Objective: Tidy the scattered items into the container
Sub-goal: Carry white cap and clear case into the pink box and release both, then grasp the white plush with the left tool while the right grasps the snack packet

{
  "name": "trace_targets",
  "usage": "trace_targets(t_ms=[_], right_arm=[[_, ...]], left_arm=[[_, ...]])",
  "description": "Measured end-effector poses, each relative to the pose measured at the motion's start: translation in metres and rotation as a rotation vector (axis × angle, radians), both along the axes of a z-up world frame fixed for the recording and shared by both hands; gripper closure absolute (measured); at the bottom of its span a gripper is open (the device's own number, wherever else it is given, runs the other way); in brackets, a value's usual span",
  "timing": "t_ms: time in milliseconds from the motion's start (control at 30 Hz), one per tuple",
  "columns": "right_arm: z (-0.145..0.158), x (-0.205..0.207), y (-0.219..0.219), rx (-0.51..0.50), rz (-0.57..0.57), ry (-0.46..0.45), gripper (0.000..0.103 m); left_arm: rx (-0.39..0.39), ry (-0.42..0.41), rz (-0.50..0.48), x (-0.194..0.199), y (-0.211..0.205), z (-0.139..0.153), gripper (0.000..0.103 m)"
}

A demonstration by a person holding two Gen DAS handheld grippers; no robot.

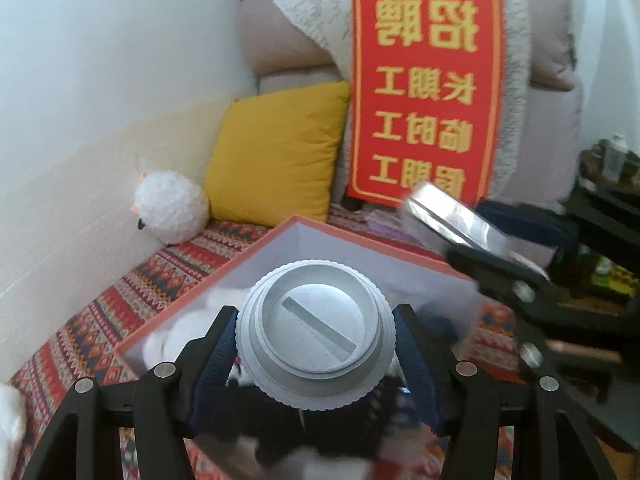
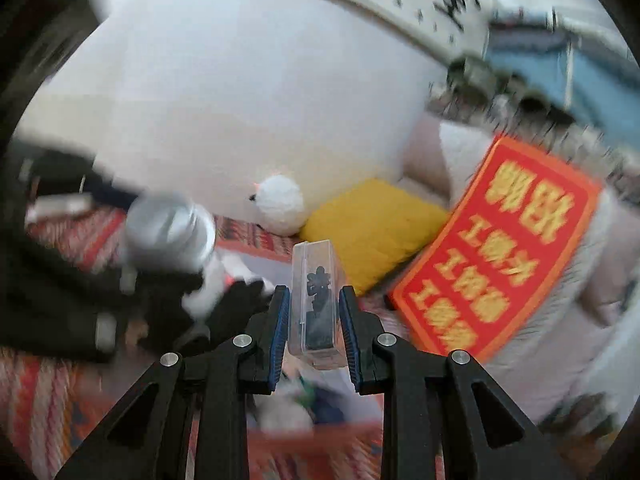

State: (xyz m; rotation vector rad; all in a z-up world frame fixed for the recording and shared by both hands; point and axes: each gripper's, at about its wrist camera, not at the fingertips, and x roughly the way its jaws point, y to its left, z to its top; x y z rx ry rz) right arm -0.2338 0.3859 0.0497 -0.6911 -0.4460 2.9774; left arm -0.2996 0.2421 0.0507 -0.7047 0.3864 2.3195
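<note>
My left gripper (image 1: 316,312) is shut on a silver round tin (image 1: 316,332) with a slot in its lid. It holds the tin over the pink box (image 1: 360,240), which is white inside and holds white and dark items. My right gripper (image 2: 314,300) is shut on a clear plastic case (image 2: 316,280) with a black piece inside. This case (image 1: 444,212) hangs tilted over the box's far right rim in the left wrist view. The right wrist view is blurred: the tin (image 2: 168,228) is at the left and the box rim (image 2: 312,436) is below my fingers.
The box rests on a red patterned cloth (image 1: 100,320). Behind it are a white plush ball (image 1: 170,212), a yellow cushion (image 1: 276,152) and a red sign with yellow characters (image 1: 424,88) leaning on a pale sofa. A dark cluttered table (image 1: 600,208) stands at the right.
</note>
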Motion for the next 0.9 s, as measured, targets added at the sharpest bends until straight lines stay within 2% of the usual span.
trace_targets(t_ms=[33, 67, 133, 167, 233, 433, 600, 700, 800, 900], right_arm=[[-0.001, -0.020, 0.008, -0.022, -0.006, -0.005, 0.068], [-0.001, -0.039, 0.016, -0.046, -0.025, -0.007, 0.047], [0.001, -0.062, 0.035, -0.100, -0.078, 0.021, 0.024], [0.002, -0.067, 0.042, -0.116, -0.092, 0.038, 0.022], [0.003, -0.071, 0.049, -0.129, -0.115, 0.053, 0.021], [0.002, -0.044, 0.032, -0.137, -0.154, 0.041, 0.020], [0.014, 0.019, -0.032, -0.143, -0.122, 0.080, 0.014], [0.024, 0.054, -0.073, -0.167, -0.056, 0.092, 0.010], [0.022, 0.076, -0.116, -0.206, 0.020, 0.059, 0.008], [0.007, 0.084, -0.163, -0.244, 0.104, -0.017, 0.008]], left_arm=[[0.001, -0.011, 0.002, -0.011, 0.004, -0.005, 0.031], [0.003, -0.013, 0.012, -0.019, 0.004, -0.007, 0.023], [0.008, -0.002, 0.047, -0.032, 0.002, -0.012, 0.013], [0.011, 0.003, 0.065, -0.039, 0.001, -0.015, 0.008], [0.009, 0.017, 0.091, -0.045, -0.006, -0.018, 0.005], [-0.018, 0.004, 0.187, -0.038, -0.065, -0.023, 0.005], [-0.041, -0.011, 0.297, -0.012, -0.137, -0.027, 0.005], [-0.047, -0.016, 0.367, 0.010, -0.187, -0.029, 0.005], [-0.060, -0.018, 0.433, 0.036, -0.237, -0.034, 0.005], [-0.074, -0.011, 0.497, 0.058, -0.283, -0.043, 0.005]])
